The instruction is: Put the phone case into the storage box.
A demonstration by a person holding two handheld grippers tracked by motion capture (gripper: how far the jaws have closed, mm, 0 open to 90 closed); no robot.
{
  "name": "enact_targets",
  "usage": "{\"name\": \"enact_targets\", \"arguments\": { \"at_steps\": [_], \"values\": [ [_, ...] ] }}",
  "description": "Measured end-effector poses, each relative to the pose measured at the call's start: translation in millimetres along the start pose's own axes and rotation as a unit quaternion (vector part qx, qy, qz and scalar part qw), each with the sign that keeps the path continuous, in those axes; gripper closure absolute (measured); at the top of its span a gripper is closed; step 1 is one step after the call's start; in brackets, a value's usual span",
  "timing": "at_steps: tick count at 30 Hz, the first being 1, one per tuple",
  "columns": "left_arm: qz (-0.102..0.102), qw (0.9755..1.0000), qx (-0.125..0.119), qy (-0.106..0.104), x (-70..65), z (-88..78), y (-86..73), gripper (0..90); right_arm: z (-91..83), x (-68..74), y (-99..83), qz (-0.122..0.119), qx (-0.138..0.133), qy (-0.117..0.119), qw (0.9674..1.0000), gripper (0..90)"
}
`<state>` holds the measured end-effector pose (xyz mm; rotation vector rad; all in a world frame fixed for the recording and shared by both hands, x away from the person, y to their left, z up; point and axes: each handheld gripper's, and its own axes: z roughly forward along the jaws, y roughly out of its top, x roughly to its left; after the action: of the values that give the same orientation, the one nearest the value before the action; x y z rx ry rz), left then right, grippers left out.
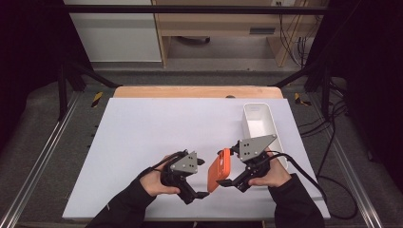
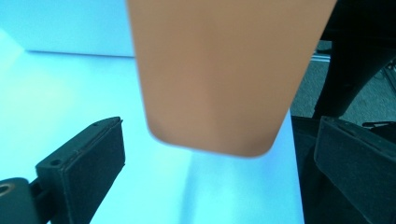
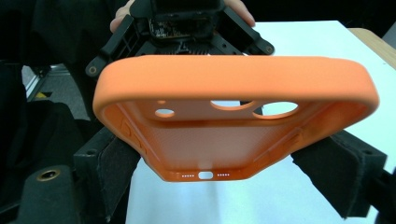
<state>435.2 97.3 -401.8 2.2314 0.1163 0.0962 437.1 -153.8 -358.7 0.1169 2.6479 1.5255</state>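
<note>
1. Phone case (image 1: 219, 169): orange, soft matte finish, rectangular with rounded corners and a raised rim. The right gripper view shows its hollow inner face (image 3: 219, 140) with a finely dotted lining, round and oval camera cutouts near the far end, and a port slot flanked by small speaker holes at the near edge. It is held on edge above the table, between the two grippers. The left gripper view shows its smooth, plain back (image 2: 224, 74).

2. Right gripper (image 1: 231, 182): black frame with a grey three-cornered plate on top and a black cable trailing away. Its padded jaws are clamped on the two long sides of the case near the port end, bowing it slightly inward.

3. Left gripper (image 1: 202, 194): black frame, grey plate, held in the person's left hand. Its jaws stand apart, released; the flat foam pads (image 2: 93, 172) sit either side of the case's end without touching it.

4. Table surface (image 1: 157, 128): flat white sheet, smooth and matte, over a wooden top whose pale edge (image 1: 190, 91) shows at the far side.

5. Bin (image 1: 259, 124): white plastic, narrow, oblong, open-topped, with rounded corners and thin walls; standing on the sheet just beyond the right gripper.

6. Sleeves (image 1: 128, 209): dark fabric, entering from the near edge.
</note>
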Motion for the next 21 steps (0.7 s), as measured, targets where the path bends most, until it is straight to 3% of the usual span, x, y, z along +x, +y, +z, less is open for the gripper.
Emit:
{"name": "enact_targets", "arguments": {
  "at_steps": [10,14,21],
  "values": [
    [-0.044,0.9976,-0.013,0.051,8.8,-24.1,-22.4,0.3,-12.7,-5.9,2.2,0.024,-0.003,-0.041,0.9989,16.4],
    [-0.067,0.9948,-0.023,0.073,12.3,-34.5,-32.7,0.3,-20.0,-7.3,3.3,0.034,-0.006,-0.059,0.9977,16.4],
    [-0.104,0.9874,-0.04,0.112,19.9,-53.1,-50.2,0.3,-32.3,-11.7,4.1,0.059,-0.007,-0.09,0.9942,16.3]
  ]
}}
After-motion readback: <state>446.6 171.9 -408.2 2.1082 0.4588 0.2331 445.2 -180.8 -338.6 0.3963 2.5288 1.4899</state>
